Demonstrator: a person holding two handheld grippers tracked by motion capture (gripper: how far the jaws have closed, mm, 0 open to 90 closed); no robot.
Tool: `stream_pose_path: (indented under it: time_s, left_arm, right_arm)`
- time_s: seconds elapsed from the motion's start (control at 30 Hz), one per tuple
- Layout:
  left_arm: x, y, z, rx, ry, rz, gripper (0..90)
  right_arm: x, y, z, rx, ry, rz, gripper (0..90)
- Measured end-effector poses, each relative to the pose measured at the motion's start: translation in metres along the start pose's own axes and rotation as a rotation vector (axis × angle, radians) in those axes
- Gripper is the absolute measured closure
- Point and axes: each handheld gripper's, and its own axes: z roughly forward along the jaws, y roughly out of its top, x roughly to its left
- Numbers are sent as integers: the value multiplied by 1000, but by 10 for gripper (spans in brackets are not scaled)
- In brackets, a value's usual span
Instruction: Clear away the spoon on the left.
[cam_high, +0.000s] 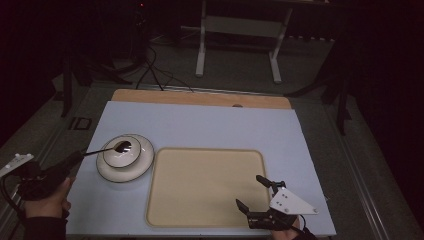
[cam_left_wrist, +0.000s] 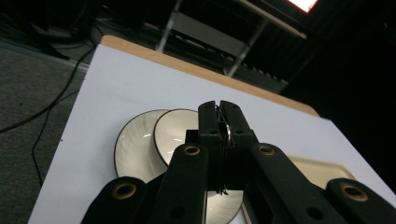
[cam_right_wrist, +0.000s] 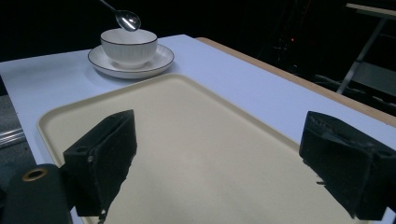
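left gripper (cam_high: 75, 159) clamps spoon (cam_high: 116, 148) handle, its bowl just above the cup (cam_high: 121, 151) | cup sits on saucer (cam_high: 107, 172), left of tray (cam_high: 205, 185) | right gripper (cam_high: 254, 192) jaws wide apart, empty, over tray's near right corner

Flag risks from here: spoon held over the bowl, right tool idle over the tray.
1. The left tool pinches the spoon only at the handle's far end; it could twist or slip and drop into the bowl.
2. The bowl sits loose on the saucer; a knock from the spoon may shift or tip it.
3. The right tool hangs open low over the tray and could catch its rim.
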Motion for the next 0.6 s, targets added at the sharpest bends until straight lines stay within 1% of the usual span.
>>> stream_pose_path:
  time_s: [0.07, 0.17, 0.27, 0.3, 0.37, 0.43, 0.57, 0.6]
  left_arm:
    - [-2, 5, -2, 10, -8, 19, 892]
    - [-4, 9, -3, 15, -16, 27, 892]
    - [-10, 14, -4, 22, -40, 46, 892]
    - [-12, 15, -5, 21, -41, 56, 892]
    - [-16, 18, -4, 28, -56, 73, 892]
    - [-19, 21, -3, 44, -73, 79, 891]
    - [-24, 24, -2, 51, -83, 89, 892]
    - [-28, 26, -1, 59, -91, 102, 892]
  right_arm:
    - [0, 0, 0, -1, -1, 1, 112]
    - [0, 0, 0, 0, -2, 1, 112]
    - [0, 0, 0, 0, -1, 0, 112]
    - [0, 0, 0, 0, -2, 1, 112]
    - [0, 0, 1, 1, -1, 2, 112]
    - [-1, 0, 0, 1, -1, 3, 112]
    - [0, 0, 0, 1, 0, 1, 112]
    - [-1, 0, 0, -1, 1, 1, 112]
